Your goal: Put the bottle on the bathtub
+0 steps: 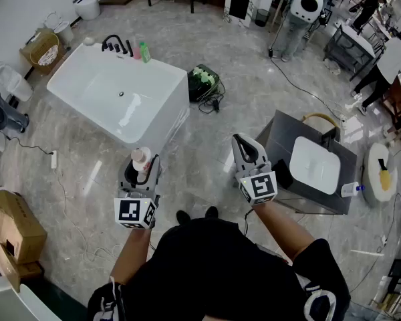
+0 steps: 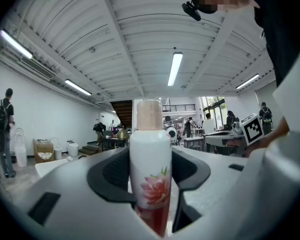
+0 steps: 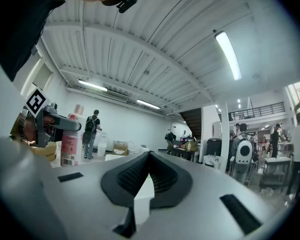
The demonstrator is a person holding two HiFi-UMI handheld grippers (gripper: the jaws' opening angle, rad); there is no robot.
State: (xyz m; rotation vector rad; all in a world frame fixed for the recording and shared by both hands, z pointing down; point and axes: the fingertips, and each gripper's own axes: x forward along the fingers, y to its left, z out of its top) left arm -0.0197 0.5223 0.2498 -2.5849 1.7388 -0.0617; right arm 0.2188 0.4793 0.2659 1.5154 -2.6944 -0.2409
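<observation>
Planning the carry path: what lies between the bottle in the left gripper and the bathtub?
Only bare grey floor, seen in the head view: the bottle, held in the left gripper, is just short of the bathtub near its corner.

The bottle (image 2: pixel 150 169) has a smooth, glossy white body that looks like plastic, and its cap is matt beige. The left gripper (image 1: pixel 141 168) is of matt grey plastic, with black pads (image 2: pixel 117 171) of fine ribbed texture. The bathtub (image 1: pixel 120 92) is smooth, glossy white, the floor (image 1: pixel 207 146) is polished grey veined stone with reflections, and the cardboard box (image 1: pixel 10 229) is matt brown.
</observation>
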